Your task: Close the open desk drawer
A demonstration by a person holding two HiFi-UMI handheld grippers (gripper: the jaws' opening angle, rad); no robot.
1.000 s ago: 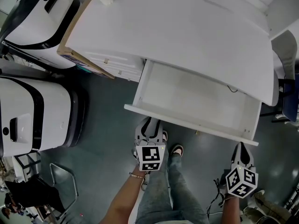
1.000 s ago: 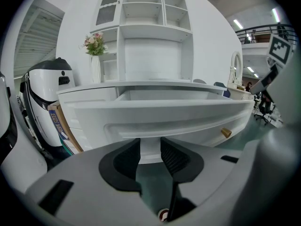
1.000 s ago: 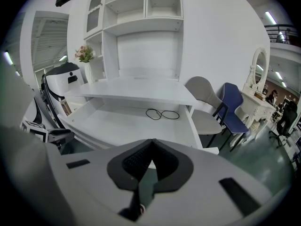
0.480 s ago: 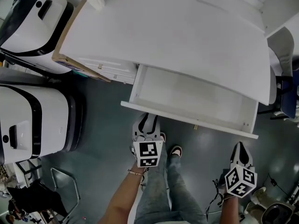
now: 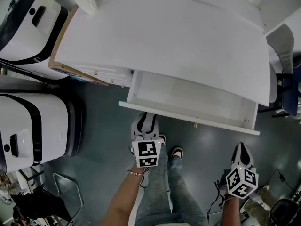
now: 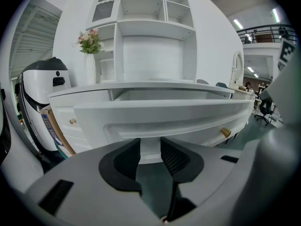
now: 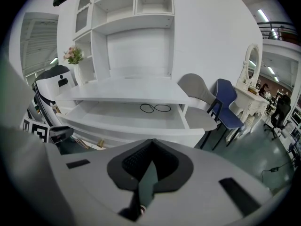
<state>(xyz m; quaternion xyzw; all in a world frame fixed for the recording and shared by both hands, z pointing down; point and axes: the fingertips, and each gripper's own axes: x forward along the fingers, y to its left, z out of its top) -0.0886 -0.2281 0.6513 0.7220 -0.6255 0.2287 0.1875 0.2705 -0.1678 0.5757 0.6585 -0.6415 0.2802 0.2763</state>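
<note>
The white desk [image 5: 178, 36] has its drawer [image 5: 188, 100] partly pulled out, with the drawer front [image 5: 188, 119] facing me. My left gripper [image 5: 145, 125] is at the left part of that front, jaws open. In the left gripper view the drawer front [image 6: 164, 114] fills the space just past the fingers [image 6: 176, 159], seemingly touching them. My right gripper [image 5: 241, 153] hangs below the drawer's right end, apart from it, jaws shut on nothing. The right gripper view shows the drawer [image 7: 127, 113] with a black cable [image 7: 155, 108] lying inside.
Two white-and-black machines [image 5: 33, 121] stand left of the desk, with a cardboard panel [image 5: 70, 69] leaning against its side. A grey chair [image 5: 282, 46] and a blue chair [image 5: 294, 98] are at the right. My legs and shoes [image 5: 177, 152] are between the grippers. A gold knob [image 6: 225, 132] shows under the drawer front.
The drawer has slid further in under the desktop. My left gripper has moved forward with the drawer front. The right gripper has hardly moved.
</note>
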